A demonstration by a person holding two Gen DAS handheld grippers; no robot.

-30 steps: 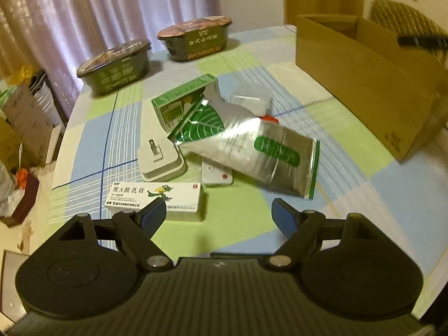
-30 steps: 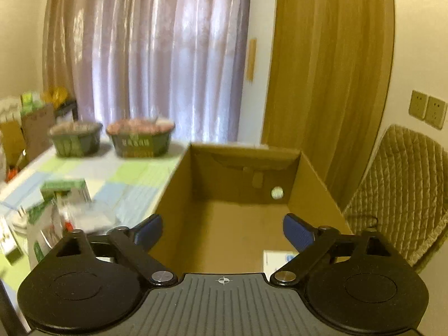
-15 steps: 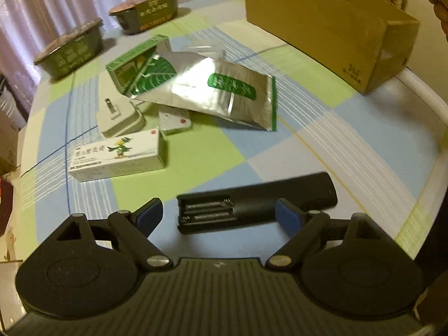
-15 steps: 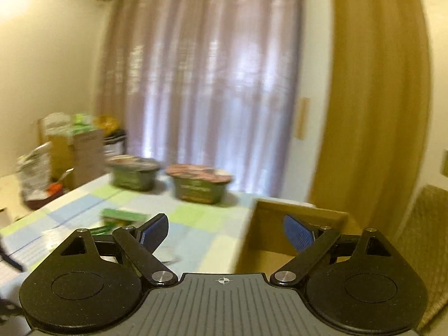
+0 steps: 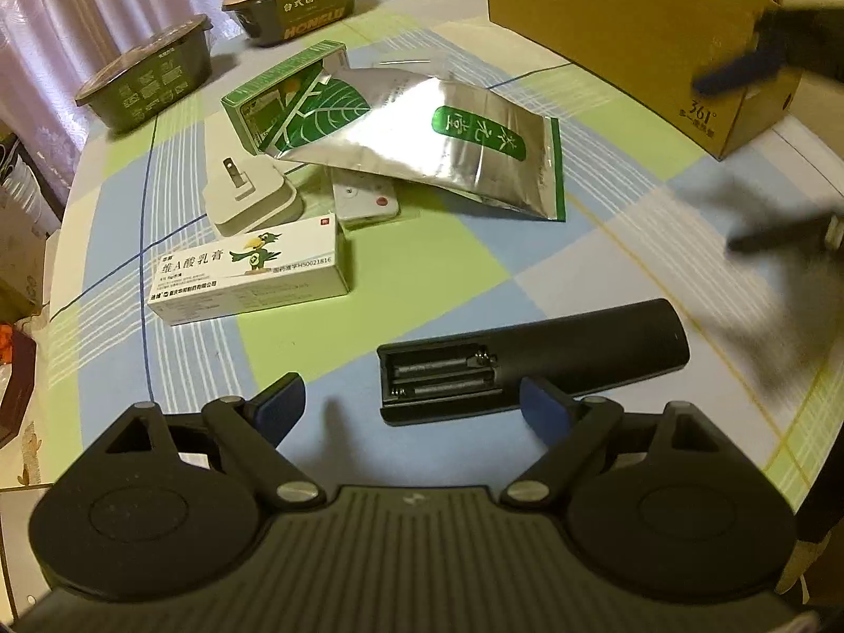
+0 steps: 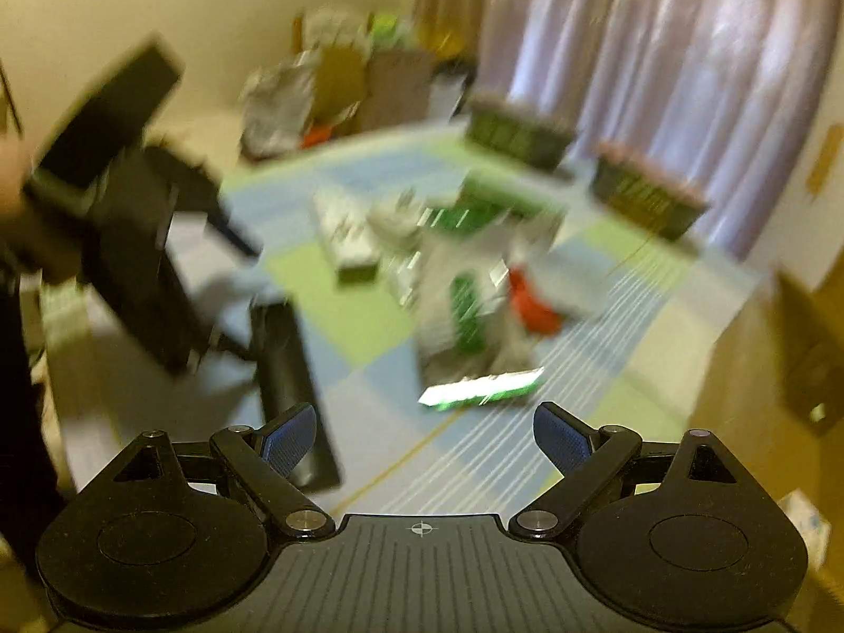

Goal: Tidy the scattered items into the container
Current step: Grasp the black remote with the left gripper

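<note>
My left gripper is open, its fingers hanging just over the battery end of a black remote that lies on the checked tablecloth with its battery bay uncovered. Further back lie a white medicine box, a white plug adapter, a small white remote, a silver-green foil pouch and a green box. The cardboard box stands at the far right. My right gripper is open and empty, blurred above the table, with the black remote by its left finger.
Two dark green food tubs sit at the table's far edge by the curtain. The right gripper shows as a dark blur at the right of the left wrist view. Bags and boxes crowd the floor beyond the table.
The left gripper drew back and down until the black remote lay just under its fingers. The right gripper swung left from the cardboard box and down towards the scattered items.
</note>
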